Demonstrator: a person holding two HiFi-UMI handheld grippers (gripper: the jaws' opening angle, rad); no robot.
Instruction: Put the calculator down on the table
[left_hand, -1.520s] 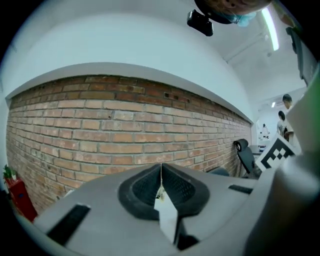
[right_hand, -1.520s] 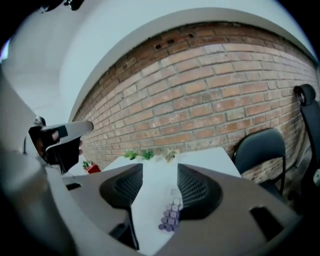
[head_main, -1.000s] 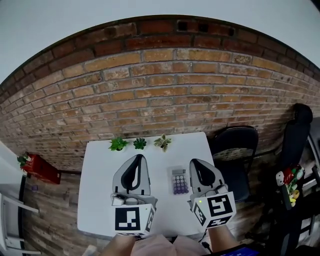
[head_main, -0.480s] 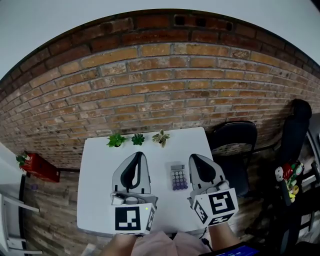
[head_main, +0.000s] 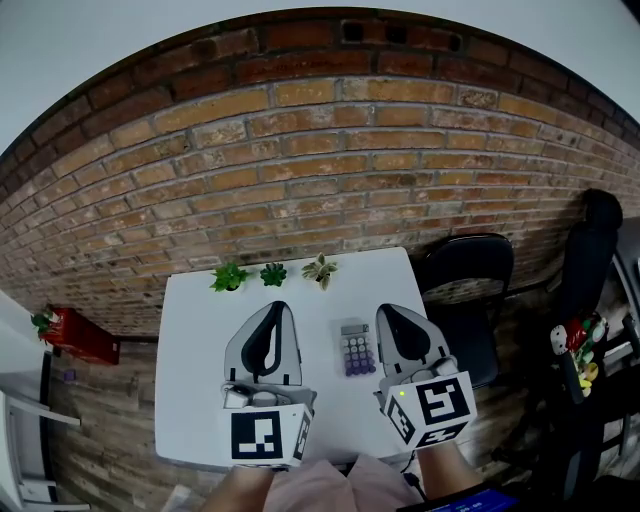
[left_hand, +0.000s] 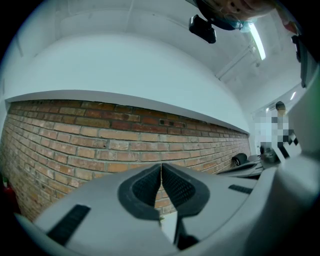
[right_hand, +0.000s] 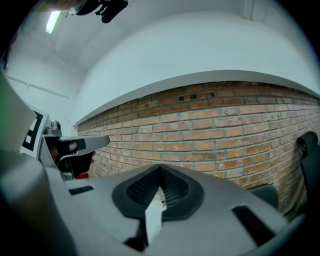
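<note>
A small grey calculator (head_main: 356, 349) with purple keys lies flat on the white table (head_main: 190, 350), between my two grippers and touching neither. My left gripper (head_main: 273, 309) hovers left of it with its jaws pressed together and nothing in them; in the left gripper view (left_hand: 161, 166) the pads meet along a thin line. My right gripper (head_main: 389, 314) sits just right of the calculator, also shut and empty, and in the right gripper view (right_hand: 160, 167) its tips meet. Both point toward the brick wall.
Three small potted plants (head_main: 272, 273) stand in a row at the table's far edge against the brick wall (head_main: 320, 170). A black chair (head_main: 466, 290) stands right of the table. A red object (head_main: 75, 335) sits on the floor at left.
The head view has shifted slightly, so everything sits a little lower in the frame. The grippers and the calculator keep their places on the table.
</note>
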